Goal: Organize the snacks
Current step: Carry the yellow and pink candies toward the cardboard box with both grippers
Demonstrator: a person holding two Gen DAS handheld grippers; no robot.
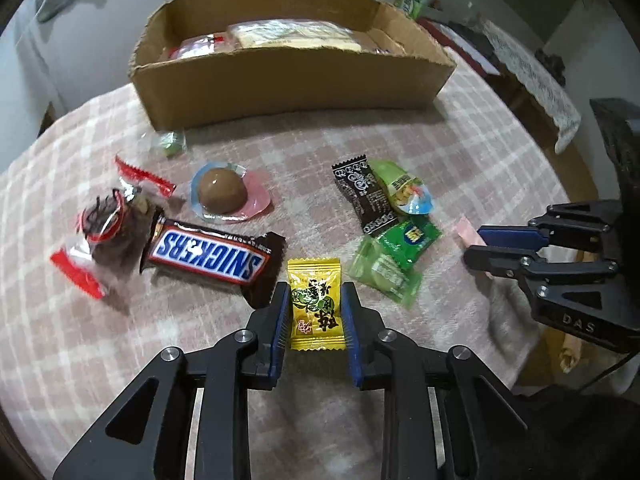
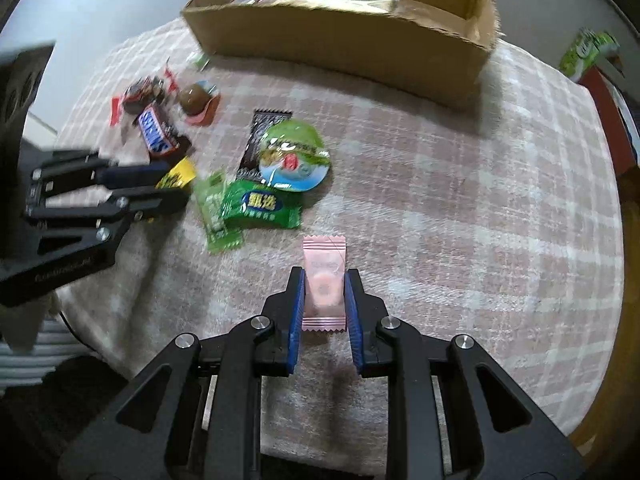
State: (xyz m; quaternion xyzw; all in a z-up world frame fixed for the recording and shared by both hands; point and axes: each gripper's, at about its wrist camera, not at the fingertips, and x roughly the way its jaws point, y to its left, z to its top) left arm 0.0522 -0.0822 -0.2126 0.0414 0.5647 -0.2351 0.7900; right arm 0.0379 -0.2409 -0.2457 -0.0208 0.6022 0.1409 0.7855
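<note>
Beside the yellow candy [image 1: 316, 304], a Snickers bar [image 1: 210, 258].

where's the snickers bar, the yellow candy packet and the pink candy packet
snickers bar [image 1: 208, 257], left wrist view, on its blue lettering
yellow candy packet [image 1: 315, 304], left wrist view, middle of wrapper
pink candy packet [image 2: 323, 284], right wrist view, middle of wrapper

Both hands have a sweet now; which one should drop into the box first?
Probably right. The right gripper holds the pink sweet over open cloth with a clear run to the cardboard box. The left gripper, holding the yellow sweet, has snacks lying ahead.
</note>
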